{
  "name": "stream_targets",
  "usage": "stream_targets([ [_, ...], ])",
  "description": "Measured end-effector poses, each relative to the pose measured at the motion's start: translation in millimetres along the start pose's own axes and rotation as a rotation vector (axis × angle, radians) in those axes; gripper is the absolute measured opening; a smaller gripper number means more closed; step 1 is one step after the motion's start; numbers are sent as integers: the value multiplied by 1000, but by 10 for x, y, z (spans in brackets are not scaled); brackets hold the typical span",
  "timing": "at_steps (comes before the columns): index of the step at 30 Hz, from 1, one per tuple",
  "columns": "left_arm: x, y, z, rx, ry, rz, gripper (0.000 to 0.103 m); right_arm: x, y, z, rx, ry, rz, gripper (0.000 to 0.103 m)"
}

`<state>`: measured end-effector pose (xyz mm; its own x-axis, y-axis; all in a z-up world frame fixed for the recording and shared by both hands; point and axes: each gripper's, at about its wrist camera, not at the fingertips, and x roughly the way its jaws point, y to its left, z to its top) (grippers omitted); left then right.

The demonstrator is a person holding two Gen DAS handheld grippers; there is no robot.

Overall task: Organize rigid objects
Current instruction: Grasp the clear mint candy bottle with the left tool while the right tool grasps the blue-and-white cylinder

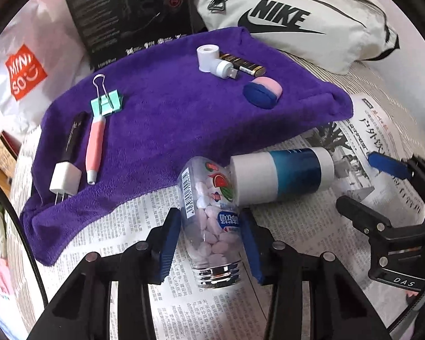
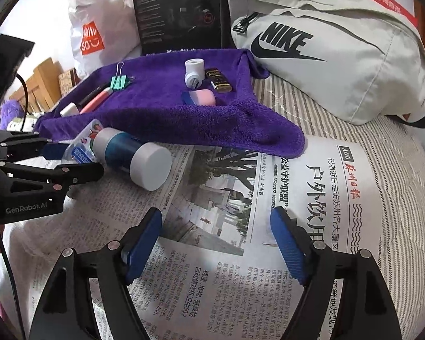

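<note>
On newspaper: one candy bottle, one tube.

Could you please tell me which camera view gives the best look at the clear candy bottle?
The left wrist view: the candy bottle lies centred between the left gripper pads, with label, candies and silver cap visible. In the right wrist view, the bottle is small at the left edge, mostly hidden behind the blue and white container.

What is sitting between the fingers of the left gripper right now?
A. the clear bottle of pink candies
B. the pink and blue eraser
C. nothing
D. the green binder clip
A: the left gripper has its blue pads on either side of the clear candy bottle, which lies on the newspaper.
</note>
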<state>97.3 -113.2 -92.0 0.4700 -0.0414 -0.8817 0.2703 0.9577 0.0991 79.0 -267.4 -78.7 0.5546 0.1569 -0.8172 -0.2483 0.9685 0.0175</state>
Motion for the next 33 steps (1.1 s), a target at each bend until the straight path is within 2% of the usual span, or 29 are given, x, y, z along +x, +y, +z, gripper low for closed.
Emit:
stream_targets([
  [7, -3, 107, -23, -30, 0, -50, 40, 0, -19, -1, 5, -2, 14, 81],
  [13, -63, 251, -204, -38, 6, -41, 40, -67, -46, 25, 3, -7, 95, 81],
  [16, -103, 385, -316, -73, 3, -75, 40, -147, 85, 95, -81, -34, 130, 81],
  [20, -121, 503, -384, -116, -1, -119, 40, -196, 302, 284, -260, -82, 118, 81],
  [23, -123, 529, -401, -129, -6, -136, 40, -102, 417, 428, -356, -68, 128, 81],
  [27, -125, 552, -409, -135, -11, -156, 40, 77, 535, 546, -407, -21, 171, 80],
  [29, -116, 580, -408, -140, -13, -169, 40, 143, 597, 570, -427, -10, 211, 78],
  [30, -116, 593, -408, -144, -14, -178, 40, 175, 634, 573, -437, -7, 221, 71],
  [31, -118, 605, -412, -148, -15, -185, 40, 212, 670, 574, -447, 3, 222, 56],
  [32, -118, 614, -414, -151, -16, -189, 40, 237, 691, 568, -448, 17, 228, 51],
  [33, -124, 622, -420, -153, -16, -192, 40, 247, 696, 562, -436, 24, 221, 49],
])
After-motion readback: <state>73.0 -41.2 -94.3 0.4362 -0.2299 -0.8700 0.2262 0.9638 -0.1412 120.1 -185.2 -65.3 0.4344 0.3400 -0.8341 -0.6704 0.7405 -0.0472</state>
